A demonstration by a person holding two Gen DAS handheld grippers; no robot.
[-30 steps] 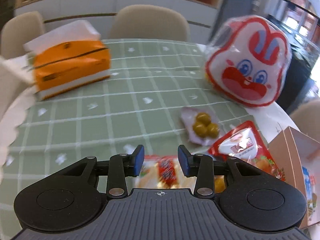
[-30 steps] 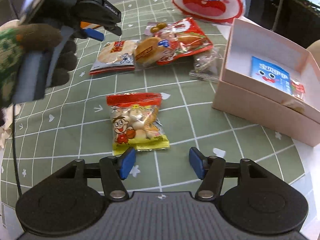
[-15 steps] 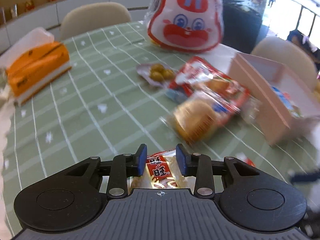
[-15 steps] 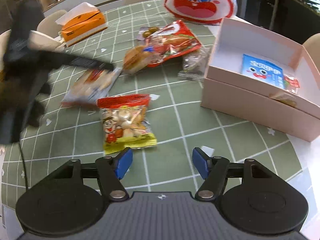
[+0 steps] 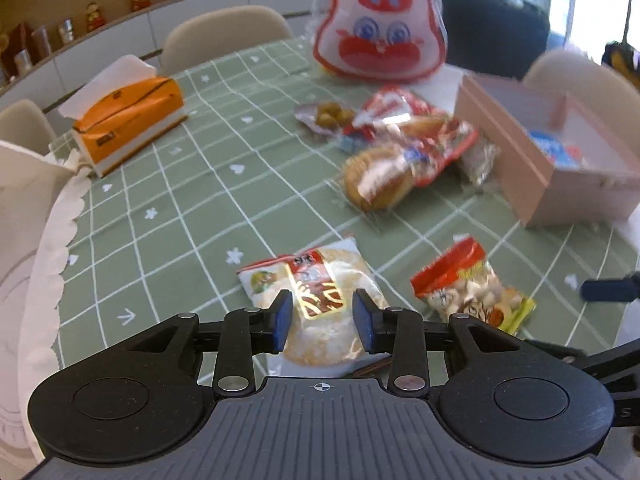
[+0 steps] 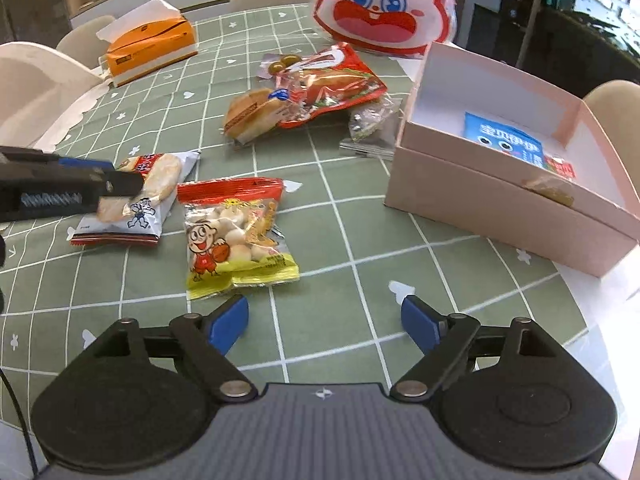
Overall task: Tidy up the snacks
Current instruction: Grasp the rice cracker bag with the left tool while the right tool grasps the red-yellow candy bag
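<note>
My left gripper [image 5: 321,320] is shut on a rice cracker packet [image 5: 320,280], white with a red label, held low over the green checked tablecloth. In the right wrist view that left gripper [image 6: 100,176] comes in from the left with the cracker packet [image 6: 148,188] at its tips. Beside it lies a red and yellow packet of small round snacks [image 6: 236,232]. My right gripper [image 6: 326,316] hovers just behind that packet; its jaws are opening and nothing is between them. The open pink box [image 6: 500,200] at the right holds a blue packet [image 6: 504,142].
Further back lie a wrapped bun [image 6: 252,114], a red packet [image 6: 336,88], a small clear packet [image 6: 372,124] and green olives [image 6: 286,62]. A rabbit-face bag [image 6: 384,12] stands at the far edge and an orange tissue box [image 6: 152,46] at the far left. Chairs ring the table.
My left gripper has carried the cracker packet away from the snack pile and down beside the round-snack packet. The right gripper's jaws have spread much wider while staying in place.
</note>
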